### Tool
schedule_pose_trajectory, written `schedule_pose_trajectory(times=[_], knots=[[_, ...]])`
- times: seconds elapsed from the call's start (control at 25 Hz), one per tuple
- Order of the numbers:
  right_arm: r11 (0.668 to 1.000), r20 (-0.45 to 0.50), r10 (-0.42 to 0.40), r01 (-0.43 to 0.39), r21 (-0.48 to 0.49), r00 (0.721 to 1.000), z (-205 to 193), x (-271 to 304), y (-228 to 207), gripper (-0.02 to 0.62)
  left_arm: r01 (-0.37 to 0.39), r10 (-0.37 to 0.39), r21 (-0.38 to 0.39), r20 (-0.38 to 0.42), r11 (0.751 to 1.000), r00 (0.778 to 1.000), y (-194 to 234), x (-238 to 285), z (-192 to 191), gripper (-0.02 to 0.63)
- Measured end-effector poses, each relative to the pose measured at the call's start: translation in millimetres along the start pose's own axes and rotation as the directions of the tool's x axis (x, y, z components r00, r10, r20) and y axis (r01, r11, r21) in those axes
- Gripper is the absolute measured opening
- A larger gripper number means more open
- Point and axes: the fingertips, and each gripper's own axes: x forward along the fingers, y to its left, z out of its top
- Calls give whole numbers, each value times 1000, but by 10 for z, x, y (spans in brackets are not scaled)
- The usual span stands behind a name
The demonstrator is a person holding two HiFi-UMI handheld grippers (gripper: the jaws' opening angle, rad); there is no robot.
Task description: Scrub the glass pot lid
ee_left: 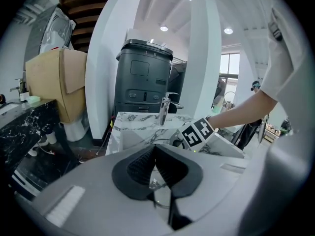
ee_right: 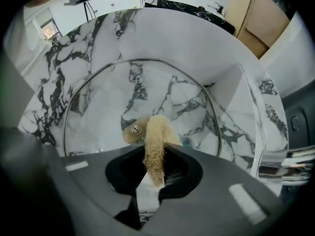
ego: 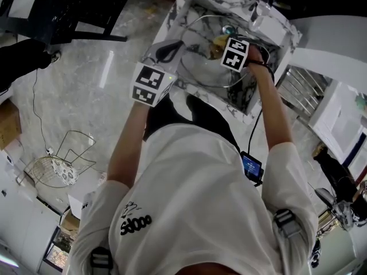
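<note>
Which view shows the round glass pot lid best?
The right gripper view: the round glass pot lid fills it, rim and centre screw plain. The head view shows it small in the marble sink, partly hidden. The left gripper view shows only a sliver of rim below the black fingers.

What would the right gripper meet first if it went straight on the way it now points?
The right gripper is shut on a loofah scrubber, whose tip would meet the glass pot lid first, near its centre screw; depth is unclear, they may already touch.
</note>
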Motion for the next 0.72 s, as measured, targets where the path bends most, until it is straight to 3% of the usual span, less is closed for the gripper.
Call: schedule_pose_trajectory(times=[0.4, 0.72], knots=[[1000, 29, 8, -8, -3, 1000, 275, 17, 7, 52, 1, -1, -8, -7, 1000, 1000, 43, -35, -13, 11], [996, 38, 51, -48, -73, 998, 427, -6, 263, 52, -4, 4, -15, -5, 1000, 1000, 48, -89, -43, 11]])
